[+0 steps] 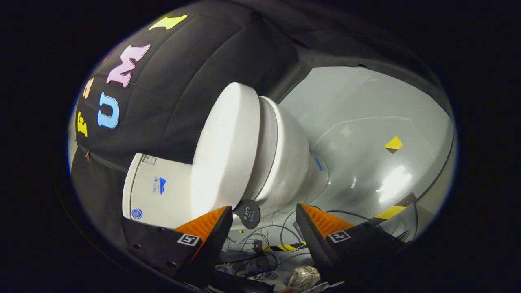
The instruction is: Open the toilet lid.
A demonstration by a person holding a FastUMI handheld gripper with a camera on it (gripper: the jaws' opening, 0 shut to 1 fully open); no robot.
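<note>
My claw [264,219] hangs spread and empty; the smooth white plastic toilet lid [226,150] lies closed just ahead. If I miss its thin rim, my fingers could skate off.

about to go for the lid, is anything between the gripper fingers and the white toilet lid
Nothing visible does. The open gripper points at the white plastic toilet lid, which lies just ahead of its fingers, still closed on the seat. The small black round tag sits at the lid's edge, between the fingers.
</note>
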